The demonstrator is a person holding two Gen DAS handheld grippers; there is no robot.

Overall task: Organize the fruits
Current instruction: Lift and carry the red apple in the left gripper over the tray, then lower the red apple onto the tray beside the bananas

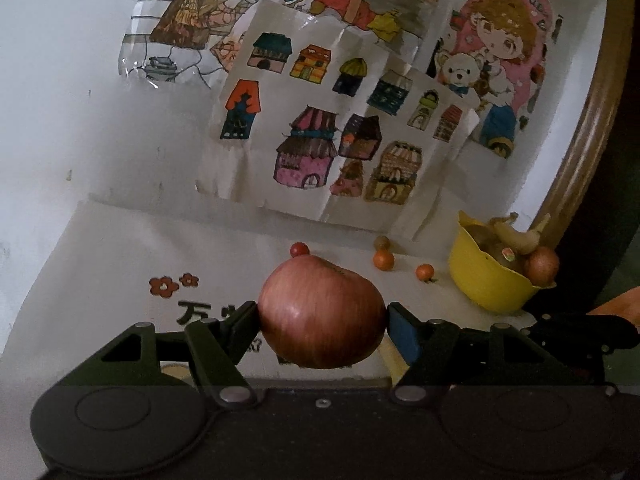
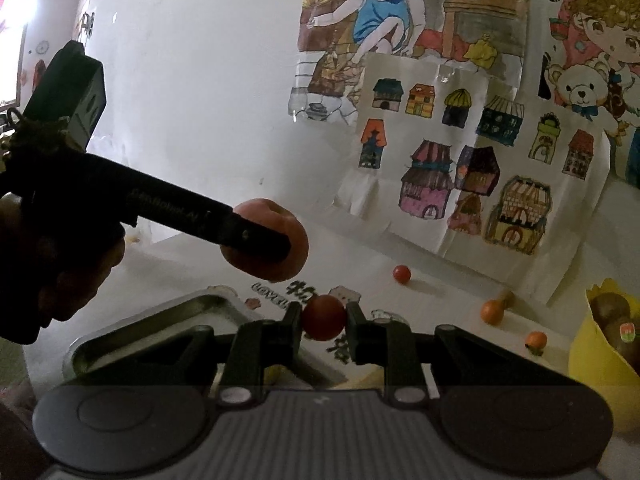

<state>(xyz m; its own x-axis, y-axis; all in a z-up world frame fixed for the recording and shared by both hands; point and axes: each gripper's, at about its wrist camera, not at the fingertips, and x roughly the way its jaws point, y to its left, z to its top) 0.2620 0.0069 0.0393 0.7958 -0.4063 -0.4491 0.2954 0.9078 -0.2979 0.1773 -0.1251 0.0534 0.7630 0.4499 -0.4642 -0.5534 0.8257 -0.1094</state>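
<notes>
My left gripper [image 1: 322, 320] is shut on a large red apple [image 1: 320, 312], held above the white table. In the right wrist view the same apple [image 2: 298, 240] shows at the left, with a black finger [image 2: 256, 240] of the left gripper across it. My right gripper [image 2: 323, 320] is shut on a small red tomato [image 2: 323, 314], just over the near corner of a metal tray [image 2: 120, 340]. A yellow bowl [image 1: 484, 284] with brownish fruit stands at the right, also seen as the yellow bowl [image 2: 588, 360].
Three small fruits lie loose by the wall: a red one [image 2: 401, 273] and two orange ones [image 2: 492, 312] [image 2: 536, 340]. Children's drawings [image 1: 332, 132] hang on the wall behind. A hand [image 2: 60, 264] holds the left gripper. A wooden frame [image 1: 584, 152] curves at the right.
</notes>
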